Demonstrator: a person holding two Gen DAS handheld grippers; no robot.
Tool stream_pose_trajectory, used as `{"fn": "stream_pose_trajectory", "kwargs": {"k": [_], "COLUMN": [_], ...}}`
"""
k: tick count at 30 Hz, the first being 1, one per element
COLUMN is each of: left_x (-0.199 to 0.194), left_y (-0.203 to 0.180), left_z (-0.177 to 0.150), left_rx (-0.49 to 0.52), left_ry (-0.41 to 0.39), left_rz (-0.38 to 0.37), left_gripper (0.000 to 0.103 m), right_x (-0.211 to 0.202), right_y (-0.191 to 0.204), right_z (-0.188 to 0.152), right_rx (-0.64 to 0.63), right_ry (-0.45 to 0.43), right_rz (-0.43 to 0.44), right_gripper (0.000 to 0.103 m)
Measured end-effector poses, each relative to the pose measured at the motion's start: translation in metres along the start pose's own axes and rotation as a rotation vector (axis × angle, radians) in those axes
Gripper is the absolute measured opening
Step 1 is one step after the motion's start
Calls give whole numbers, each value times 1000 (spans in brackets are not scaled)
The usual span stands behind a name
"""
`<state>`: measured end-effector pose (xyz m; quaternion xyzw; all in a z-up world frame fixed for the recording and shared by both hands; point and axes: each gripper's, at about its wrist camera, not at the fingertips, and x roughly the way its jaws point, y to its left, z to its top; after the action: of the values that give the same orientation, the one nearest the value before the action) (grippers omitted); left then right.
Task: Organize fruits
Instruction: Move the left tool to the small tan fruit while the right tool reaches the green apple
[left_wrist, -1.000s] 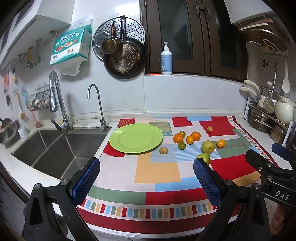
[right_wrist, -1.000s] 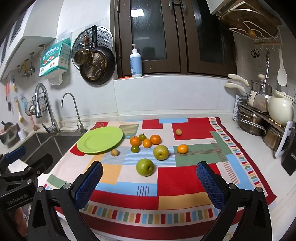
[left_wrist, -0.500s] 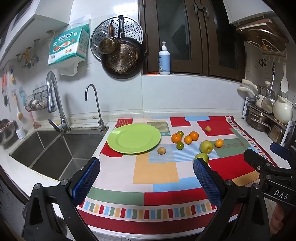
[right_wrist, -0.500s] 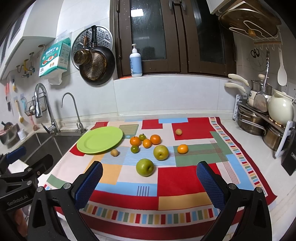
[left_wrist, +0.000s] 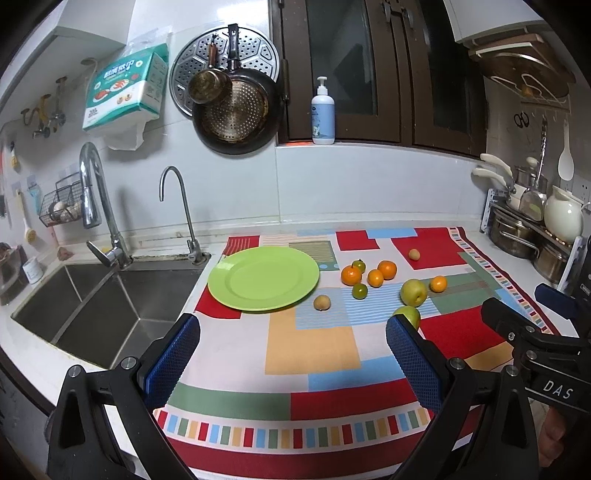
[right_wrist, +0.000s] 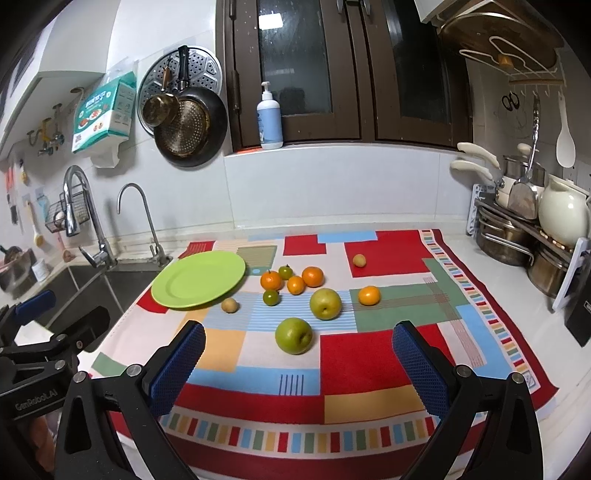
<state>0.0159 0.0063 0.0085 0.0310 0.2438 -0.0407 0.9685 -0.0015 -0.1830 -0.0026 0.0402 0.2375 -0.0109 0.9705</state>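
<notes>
1. Right hand-held gripper (right_wrist: 297, 363): jaws spread wide, holding nothing, poised above the near edge of the surface (right_wrist: 461, 236).
2. Left hand-held gripper (left_wrist: 291, 354): jaws likewise wide and empty, above the near edge toward the sink-side corner.
3. Green apple (right_wrist: 294, 335): lies on the patchwork cloth (right_wrist: 373, 350) straight ahead of the right hand-held gripper, almost centred between its two pads and nearest to the near edge of all the fruit. From the left wrist view the same apple (left_wrist: 407, 315) sits off behind the tip of that gripper's right finger, not in line with the gap.
4. Yellow-green apple (right_wrist: 325, 303): just beyond the green apple, slightly toward the dish-rack side, apart from it.
5. Small citrus cluster (right_wrist: 291, 280): mid-cloth, between the apples and the plate; one orange (right_wrist: 369, 295) lies apart, on the dish-rack side.
6. Green plate (right_wrist: 197, 278): bare, at the sink-side edge of the cloth, far-left of the right hand-held gripper.
7. Judgement: the right hand-held gripper is the nearer and better aligned for the green apple. The fruit is round, so no long axis constrains the wrist; a straight advance should do, then a carry toward the plate.
</notes>
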Motion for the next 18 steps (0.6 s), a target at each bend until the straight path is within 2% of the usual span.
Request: {"fn": "stream_pose_trajectory", "kwargs": {"k": [9, 18], "left_x": [37, 95], "left_y": [15, 20], "left_z": [7, 15], "left_rx": [30, 108], "left_ry": [23, 69], "left_rz": [-41, -127], "left_gripper": [103, 93], "right_x": [31, 73], "right_y": [14, 28], "right_z": [3, 3], "right_rx": [22, 44], "right_ry": [41, 95], "right_rz": [-25, -84], "right_gripper": [102, 102]}}
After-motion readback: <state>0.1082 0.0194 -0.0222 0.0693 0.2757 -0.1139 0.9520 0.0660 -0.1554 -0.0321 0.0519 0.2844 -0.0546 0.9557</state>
